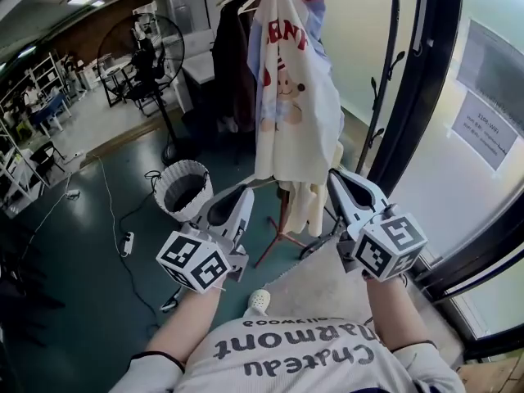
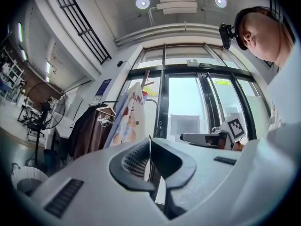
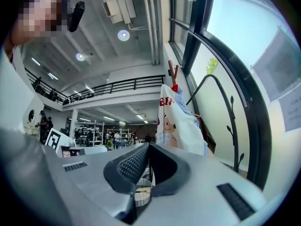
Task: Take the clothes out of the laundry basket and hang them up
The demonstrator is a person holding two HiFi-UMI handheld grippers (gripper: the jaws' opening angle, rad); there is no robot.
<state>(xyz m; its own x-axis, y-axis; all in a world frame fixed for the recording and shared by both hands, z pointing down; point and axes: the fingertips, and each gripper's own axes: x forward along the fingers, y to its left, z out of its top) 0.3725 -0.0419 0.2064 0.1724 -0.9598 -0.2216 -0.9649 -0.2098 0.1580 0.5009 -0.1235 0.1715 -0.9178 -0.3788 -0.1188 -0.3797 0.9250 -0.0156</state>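
Observation:
A white printed shirt point(image 1: 295, 97) hangs from a hanger on the coat stand point(image 1: 385, 88), with darker clothes point(image 1: 233, 64) behind it. The same shirt shows in the left gripper view point(image 2: 129, 119) and the right gripper view point(image 3: 178, 126). The white laundry basket point(image 1: 184, 188) stands on the floor to the left of the stand. My left gripper point(image 1: 246, 193) is shut and empty, held low near the basket. My right gripper point(image 1: 337, 178) is shut and empty too, just below the shirt's hem. In the left gripper view the left gripper point(image 2: 149, 142) has its pads together; the right gripper point(image 3: 147, 149) looks the same.
A standing fan point(image 1: 139, 51) is at the back left. Cables and a power strip point(image 1: 127, 242) lie on the dark floor. A glass wall with dark frames point(image 1: 426, 97) runs along the right. A pale mat point(image 1: 327, 289) lies under the stand.

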